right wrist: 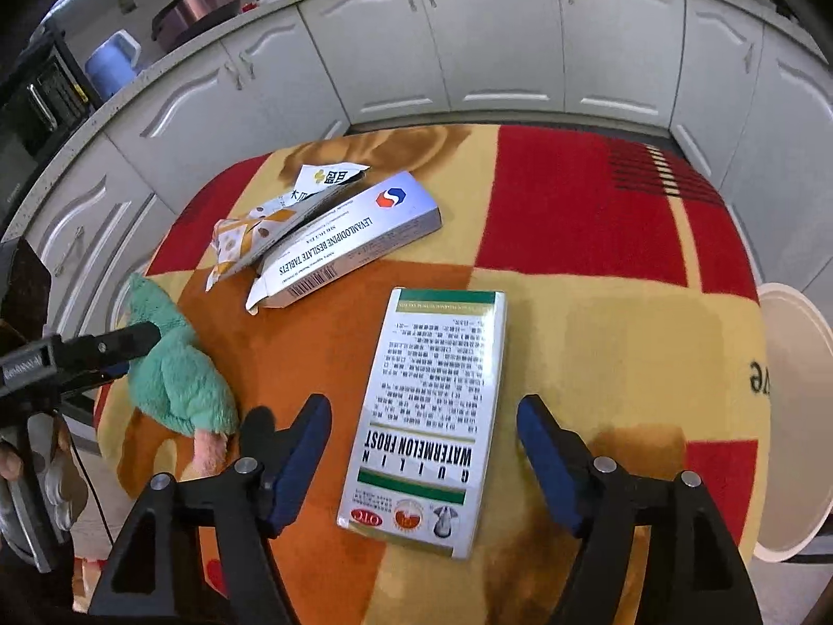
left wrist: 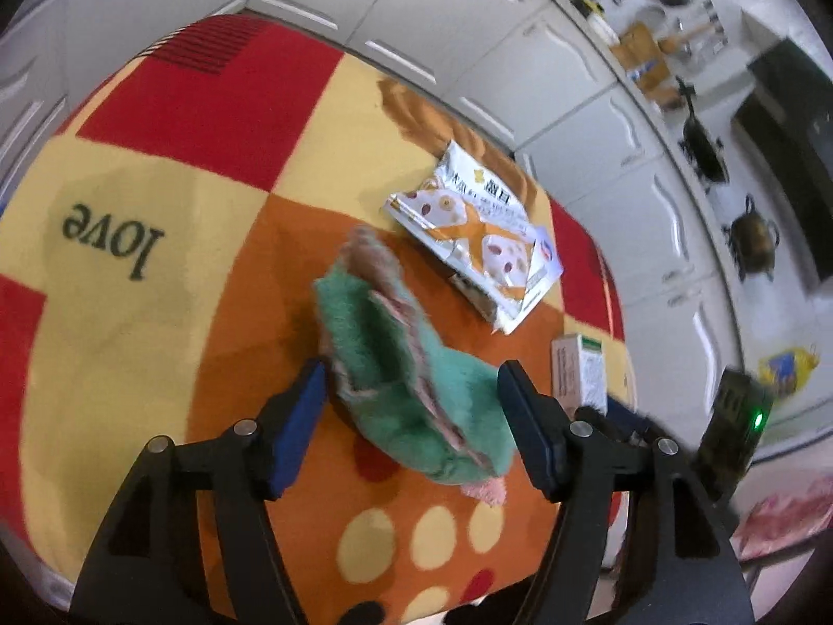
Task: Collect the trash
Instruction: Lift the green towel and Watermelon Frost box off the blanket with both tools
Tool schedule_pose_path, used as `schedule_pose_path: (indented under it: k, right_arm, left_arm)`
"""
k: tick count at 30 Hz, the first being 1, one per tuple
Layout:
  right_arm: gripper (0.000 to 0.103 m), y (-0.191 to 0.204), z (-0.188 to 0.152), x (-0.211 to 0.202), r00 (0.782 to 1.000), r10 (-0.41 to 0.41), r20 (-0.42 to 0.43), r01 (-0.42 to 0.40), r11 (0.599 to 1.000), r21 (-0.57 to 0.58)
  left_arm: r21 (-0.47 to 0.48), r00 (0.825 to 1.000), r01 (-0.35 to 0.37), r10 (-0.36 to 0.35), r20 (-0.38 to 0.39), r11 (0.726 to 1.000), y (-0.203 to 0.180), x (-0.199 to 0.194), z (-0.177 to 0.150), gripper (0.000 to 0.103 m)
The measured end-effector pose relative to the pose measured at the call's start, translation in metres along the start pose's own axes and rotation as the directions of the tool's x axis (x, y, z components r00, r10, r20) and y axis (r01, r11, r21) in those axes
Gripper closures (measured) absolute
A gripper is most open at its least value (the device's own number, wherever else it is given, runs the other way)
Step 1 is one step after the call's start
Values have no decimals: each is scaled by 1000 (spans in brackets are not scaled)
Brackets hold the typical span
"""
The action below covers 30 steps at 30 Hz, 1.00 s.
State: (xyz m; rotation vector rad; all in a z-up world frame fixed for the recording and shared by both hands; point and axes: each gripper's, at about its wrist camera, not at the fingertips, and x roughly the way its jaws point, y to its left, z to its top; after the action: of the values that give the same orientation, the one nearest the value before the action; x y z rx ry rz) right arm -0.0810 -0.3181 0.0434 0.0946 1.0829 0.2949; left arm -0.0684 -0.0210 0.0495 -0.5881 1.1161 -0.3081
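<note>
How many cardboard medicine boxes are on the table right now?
2. The Watermelon Frost box lies flat between the right tool's open fingers; the Levamlodipine tablets box lies farther back, touching the torn snack wrapper. More could be hidden beneath the wrapper.

"WATERMELON FROST" on green-striped box [right wrist: 432, 416]

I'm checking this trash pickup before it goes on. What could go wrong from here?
1. The left claw stands open around the green plush toy; closing now would likely bin a toy, not trash.
2. The medicine box lies flat between the open fingers of the right claw; the pads may slide off its low edges.
3. The snack wrapper leans on the long white box; lifting one could drag the other toward the table edge.
</note>
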Motion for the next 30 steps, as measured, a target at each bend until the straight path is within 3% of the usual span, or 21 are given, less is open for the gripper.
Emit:
schedule_pose_path:
  k: [12, 13, 14, 15, 20, 30]
  right_arm:
    - [29, -4, -11, 9, 999, 41, 36, -43, 998, 55]
    - [32, -4, -12, 9, 998, 38, 45, -40, 998, 52]
    - [45, -4, -13, 8, 998, 34, 54, -36, 998, 46]
    - [47, -5, -14, 7, 998, 38, 56, -41, 998, 43]
    - [48, -7, -17, -3, 994, 75, 78, -78, 996, 44]
    - [48, -13, -22, -40, 985, 92, 149, -100, 994, 49]
  left_arm:
    - [-20, 993, -53, 55, 106, 998, -24, 26, -11, 35]
    - [-4, 992, -56, 56, 114, 998, -25, 28, -13, 35]
    - [25, 991, -66, 62, 117, 998, -28, 29, -16, 36]
    - [48, 991, -69, 63, 119, 996, -30, 29, -17, 38]
    - [102, 993, -50, 39, 110, 994, -35, 17, -17, 57]
    - [247, 995, 17, -41, 94, 969, -81, -5, -38, 63]
